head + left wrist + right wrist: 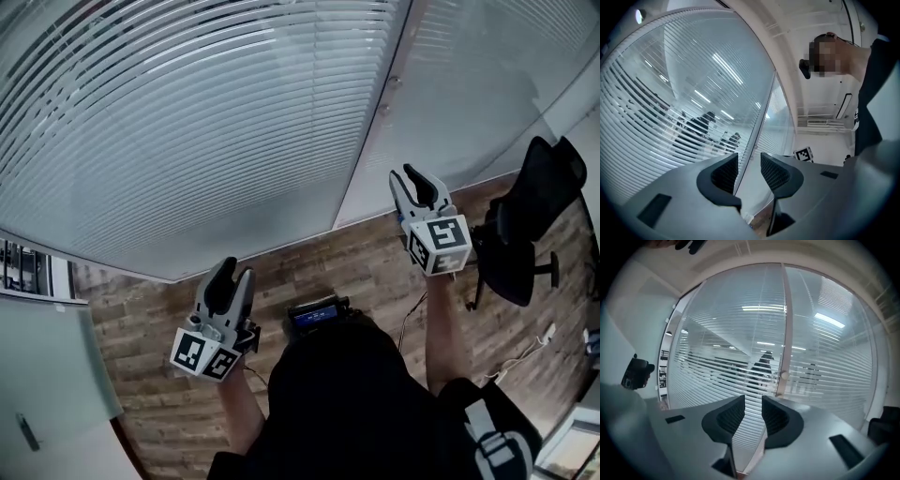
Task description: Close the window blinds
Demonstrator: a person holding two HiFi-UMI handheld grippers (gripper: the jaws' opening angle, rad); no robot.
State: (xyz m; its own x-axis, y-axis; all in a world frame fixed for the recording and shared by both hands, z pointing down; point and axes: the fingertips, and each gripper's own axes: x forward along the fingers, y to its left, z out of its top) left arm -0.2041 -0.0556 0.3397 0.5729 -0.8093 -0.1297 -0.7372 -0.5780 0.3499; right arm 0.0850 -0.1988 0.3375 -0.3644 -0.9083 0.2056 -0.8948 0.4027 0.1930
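**Blinds not yet closed; both grippers empty.**
White horizontal slatted blinds point(187, 122) span the glazed wall ahead, with figures showing between the slats. The right gripper point(419, 183) and the lower left gripper point(236, 274) each have jaws slightly parted on nothing. The right one points towards the small round frame knob point(784, 375), probably the tilt control.

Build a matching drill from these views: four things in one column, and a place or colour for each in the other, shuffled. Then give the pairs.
Column A
1. left tongs
2. right tongs
3. office chair
4. window blinds

Column B
a. black, standing on the wood floor at the head view's right edge
b. pale horizontal slats across the top of the head view
c. held higher, near the post between the panes
d. held lower, seen against the wood floor

Pairs: 1-d, 2-c, 3-a, 4-b
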